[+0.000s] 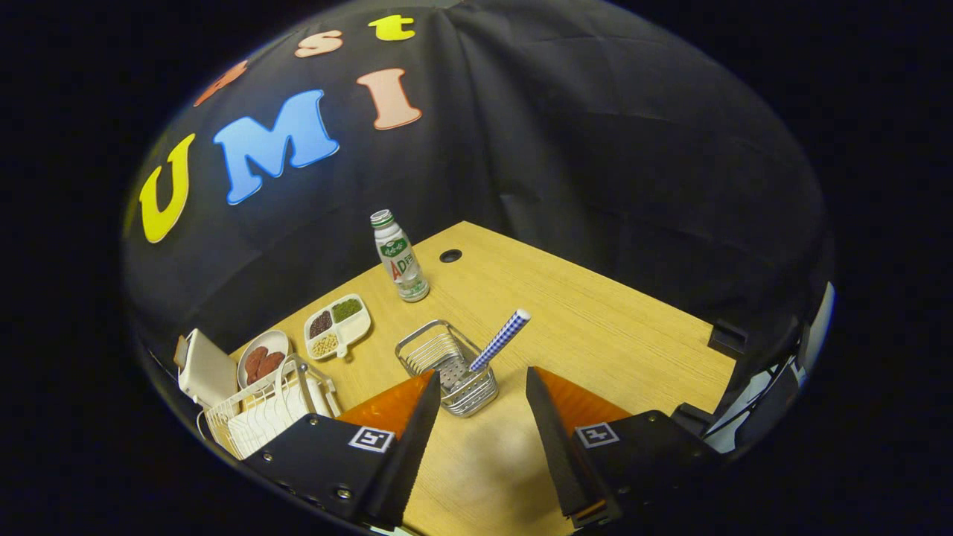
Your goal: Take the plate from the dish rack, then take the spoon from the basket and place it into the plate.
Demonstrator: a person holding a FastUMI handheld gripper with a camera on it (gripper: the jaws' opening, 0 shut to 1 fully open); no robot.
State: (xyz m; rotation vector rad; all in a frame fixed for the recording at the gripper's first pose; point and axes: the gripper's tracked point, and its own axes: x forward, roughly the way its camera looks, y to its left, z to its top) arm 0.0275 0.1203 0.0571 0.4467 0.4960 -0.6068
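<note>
Spoon (500,339) stands handle-up in the wire basket (447,366), just ahead of the gripper (482,391), whose fingers are spread open and empty. Left of the basket, the dish rack (257,413) holds white plates, so apparently nothing is done yet. Beyond the basket stands a bottle (400,256) on the table (595,327).

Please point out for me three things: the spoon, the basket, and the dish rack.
spoon (500,339): gripper view, middle of its checked handle, which sticks up out of the basket.
basket (476,398): gripper view, near wire wall, just ahead of the open gripper (482,391).
dish rack (257,424): gripper view, white wire front.
</note>
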